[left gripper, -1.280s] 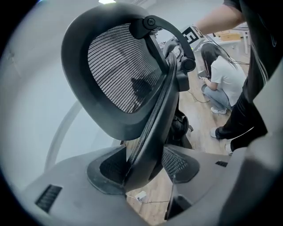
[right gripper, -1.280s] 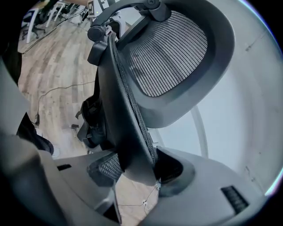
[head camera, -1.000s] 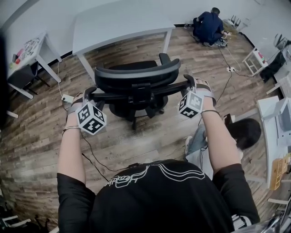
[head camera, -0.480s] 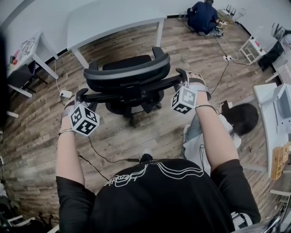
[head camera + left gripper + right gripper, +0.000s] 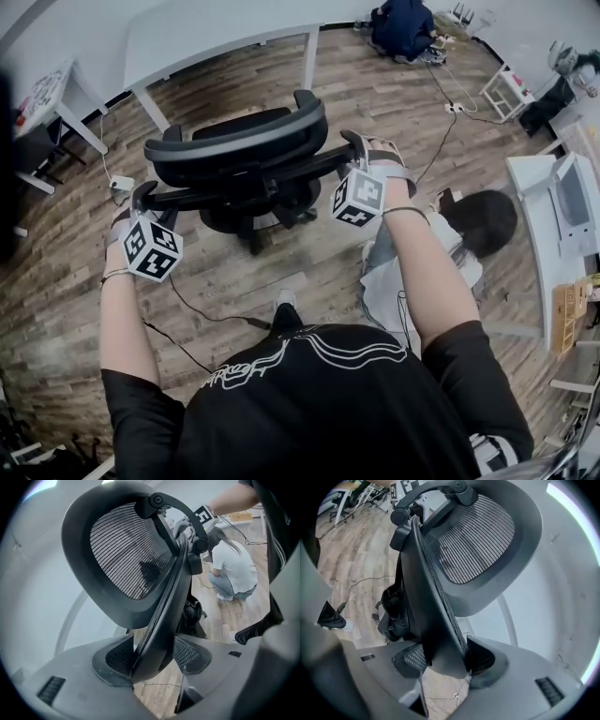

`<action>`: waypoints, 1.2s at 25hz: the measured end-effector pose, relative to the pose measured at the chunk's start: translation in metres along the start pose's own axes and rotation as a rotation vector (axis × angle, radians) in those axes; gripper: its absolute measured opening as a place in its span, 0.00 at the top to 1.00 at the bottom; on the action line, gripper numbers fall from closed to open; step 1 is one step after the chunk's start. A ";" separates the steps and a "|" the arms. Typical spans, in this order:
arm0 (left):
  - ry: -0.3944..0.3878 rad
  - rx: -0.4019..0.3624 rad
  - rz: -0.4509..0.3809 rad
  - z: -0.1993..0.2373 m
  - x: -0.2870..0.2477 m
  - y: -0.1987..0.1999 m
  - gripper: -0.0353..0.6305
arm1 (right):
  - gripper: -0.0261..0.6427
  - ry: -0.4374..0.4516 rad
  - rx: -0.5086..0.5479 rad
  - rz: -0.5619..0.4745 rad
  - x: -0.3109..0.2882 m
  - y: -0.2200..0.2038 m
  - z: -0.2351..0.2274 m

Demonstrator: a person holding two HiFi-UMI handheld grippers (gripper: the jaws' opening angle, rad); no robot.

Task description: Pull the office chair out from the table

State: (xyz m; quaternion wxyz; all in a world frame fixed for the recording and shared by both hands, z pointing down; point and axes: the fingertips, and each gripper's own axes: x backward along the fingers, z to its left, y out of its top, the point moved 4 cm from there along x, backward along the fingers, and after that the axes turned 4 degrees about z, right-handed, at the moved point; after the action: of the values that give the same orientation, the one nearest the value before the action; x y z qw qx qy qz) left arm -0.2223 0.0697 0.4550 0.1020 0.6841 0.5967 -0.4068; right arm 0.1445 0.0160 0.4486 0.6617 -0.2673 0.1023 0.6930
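The black mesh-backed office chair (image 5: 234, 155) stands on the wood floor in front of the white table (image 5: 216, 37), with a strip of floor between them. My left gripper (image 5: 141, 195) is shut on the left edge of the backrest. My right gripper (image 5: 352, 145) is shut on the right edge. In the left gripper view the backrest frame (image 5: 126, 559) runs down between the pads of the left gripper (image 5: 152, 660). In the right gripper view the backrest frame (image 5: 478, 536) is pinched the same way in the right gripper (image 5: 443, 660).
A person in a white shirt (image 5: 469, 234) crouches close on the right, by a desk (image 5: 553, 216). Another person in dark blue (image 5: 398, 23) kneels at the back. A cable (image 5: 206, 314) crosses the floor near my feet. A small white table (image 5: 56, 103) stands at the left.
The chair and both grippers have come back from the table together, and the strip of floor between chair and table has widened. Both grips look the same.
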 end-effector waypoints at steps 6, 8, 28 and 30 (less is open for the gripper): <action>0.046 -0.001 -0.008 -0.011 0.013 -0.004 0.59 | 0.62 -0.013 0.007 -0.019 0.015 -0.002 0.006; 0.061 0.003 -0.018 -0.014 0.014 -0.004 0.59 | 0.61 -0.017 0.002 -0.028 0.018 -0.002 0.008; 0.064 0.456 -0.354 -0.094 0.155 0.014 0.54 | 0.54 0.185 -0.356 -0.430 0.191 0.025 0.047; 0.007 0.482 -0.424 -0.117 0.180 0.030 0.54 | 0.54 0.242 -0.399 -0.497 0.219 0.032 0.060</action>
State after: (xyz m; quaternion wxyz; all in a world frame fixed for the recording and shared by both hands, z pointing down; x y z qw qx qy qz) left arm -0.1520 0.2662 0.3982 -0.1522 0.5506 0.6126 -0.5463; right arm 0.1028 0.2316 0.3813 0.7281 -0.4885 -0.0258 0.4803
